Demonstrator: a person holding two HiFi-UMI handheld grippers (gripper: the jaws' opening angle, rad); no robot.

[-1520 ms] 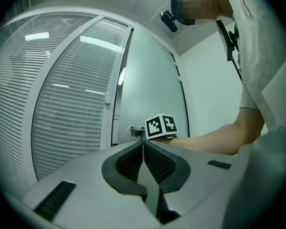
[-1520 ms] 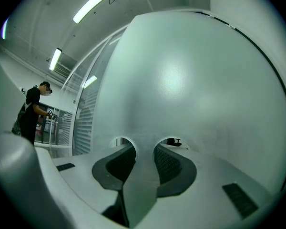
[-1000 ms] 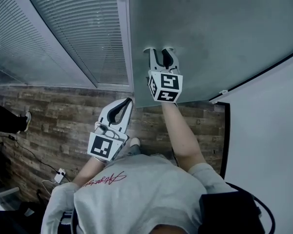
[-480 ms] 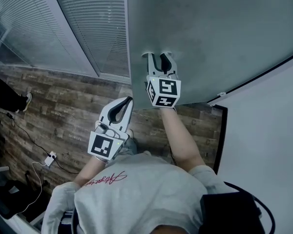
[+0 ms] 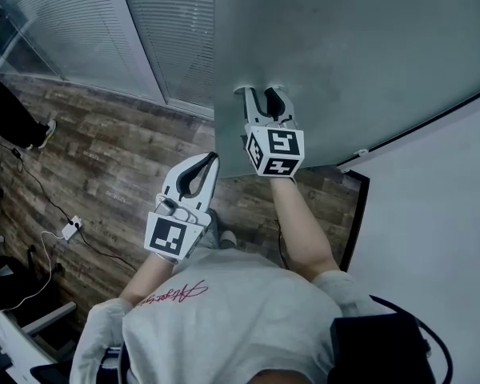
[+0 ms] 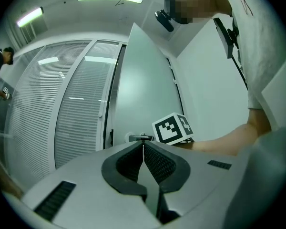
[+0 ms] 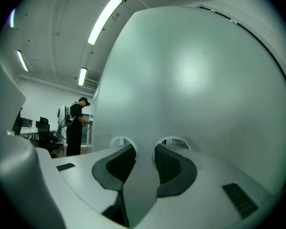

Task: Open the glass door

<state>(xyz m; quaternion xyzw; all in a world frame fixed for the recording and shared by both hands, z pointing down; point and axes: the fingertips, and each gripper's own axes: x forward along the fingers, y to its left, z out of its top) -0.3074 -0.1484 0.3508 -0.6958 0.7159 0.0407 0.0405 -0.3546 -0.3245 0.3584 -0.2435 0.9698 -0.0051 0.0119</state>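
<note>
The frosted glass door (image 5: 344,54) fills the upper right of the head view, its free edge running down beside the blinds. My right gripper (image 5: 262,90) is open, and both fingertips rest flat against the door's face with nothing between them. In the right gripper view the door (image 7: 190,80) looms right in front of the right gripper (image 7: 144,149). My left gripper (image 5: 206,158) is shut and empty. It hangs lower left, off the door and short of its edge. In the left gripper view the left gripper (image 6: 143,144) points at the door (image 6: 143,94).
A glazed wall with blinds (image 5: 168,30) stands left of the door. Below lies a wood floor (image 5: 104,150) with a cable and power strip (image 5: 68,229). A white wall (image 5: 432,214) with a dark frame strip (image 5: 352,222) is on the right. A person (image 7: 76,128) stands by desks beyond.
Both grippers have moved on with the door. The blinds wall has slid left and up in the head view, and more floor shows beside the door's edge. The jaws are unchanged.
</note>
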